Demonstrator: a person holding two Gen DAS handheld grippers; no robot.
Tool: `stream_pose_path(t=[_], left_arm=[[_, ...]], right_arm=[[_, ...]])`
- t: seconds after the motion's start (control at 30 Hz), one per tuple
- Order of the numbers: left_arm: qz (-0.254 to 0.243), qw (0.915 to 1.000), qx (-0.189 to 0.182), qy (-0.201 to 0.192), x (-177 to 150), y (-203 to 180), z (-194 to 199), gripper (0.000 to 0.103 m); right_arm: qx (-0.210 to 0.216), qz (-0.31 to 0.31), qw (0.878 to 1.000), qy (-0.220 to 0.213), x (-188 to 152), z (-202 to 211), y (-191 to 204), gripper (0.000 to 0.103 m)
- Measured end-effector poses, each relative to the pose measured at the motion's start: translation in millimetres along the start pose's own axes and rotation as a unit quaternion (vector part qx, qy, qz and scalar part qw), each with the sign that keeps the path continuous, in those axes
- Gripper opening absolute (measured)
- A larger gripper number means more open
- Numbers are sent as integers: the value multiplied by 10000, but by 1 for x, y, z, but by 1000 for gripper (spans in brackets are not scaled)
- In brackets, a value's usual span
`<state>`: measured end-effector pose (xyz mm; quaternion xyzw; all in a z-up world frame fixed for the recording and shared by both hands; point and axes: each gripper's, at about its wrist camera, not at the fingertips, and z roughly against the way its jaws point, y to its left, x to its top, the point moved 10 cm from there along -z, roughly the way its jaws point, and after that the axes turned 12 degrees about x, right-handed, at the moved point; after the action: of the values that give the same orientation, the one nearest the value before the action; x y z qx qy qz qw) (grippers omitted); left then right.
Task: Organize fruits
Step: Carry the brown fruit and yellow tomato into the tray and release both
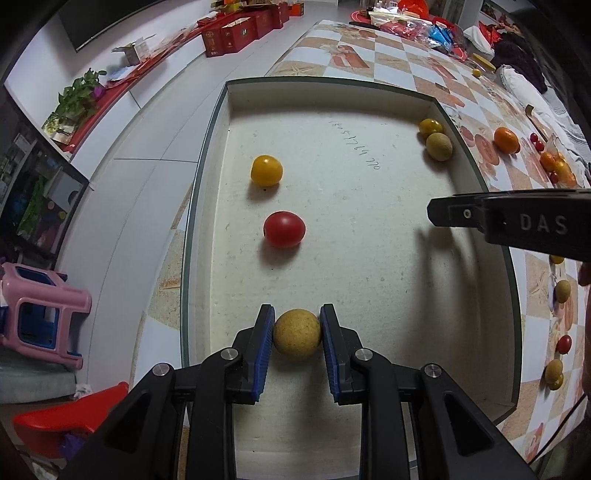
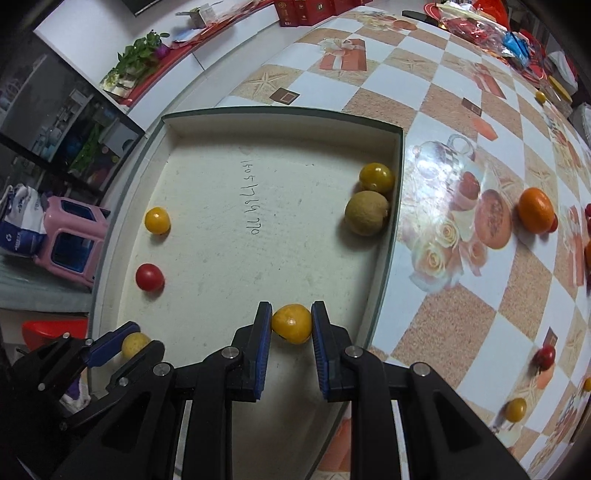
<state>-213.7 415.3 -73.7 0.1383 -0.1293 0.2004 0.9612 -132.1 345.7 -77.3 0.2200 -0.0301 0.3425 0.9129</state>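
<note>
A shallow white box lies on the patterned table. My left gripper is shut on a tan round fruit low over the box's near end; it also shows in the right wrist view. My right gripper is shut on a yellow fruit over the box's near right edge; its side shows in the left wrist view. In the box lie a yellow tomato, a red tomato, another yellow fruit and a brown kiwi.
On the table right of the box lie an orange, small red tomatoes, a small yellow fruit and tan fruits. Snack packets clutter the far end. A pink stool stands on the floor at left.
</note>
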Motion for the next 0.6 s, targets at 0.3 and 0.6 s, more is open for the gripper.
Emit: stream_pose_path(t=[0.3, 0.6], left_arm=[[-33, 9998, 178, -32, 2, 1, -1, 73], [-96, 9998, 152, 63, 2, -2, -4, 73]], right_arm=[[-235, 274, 9993, 100, 2, -10, 6, 32], [43, 206, 9998, 9, 11, -7, 15, 75]])
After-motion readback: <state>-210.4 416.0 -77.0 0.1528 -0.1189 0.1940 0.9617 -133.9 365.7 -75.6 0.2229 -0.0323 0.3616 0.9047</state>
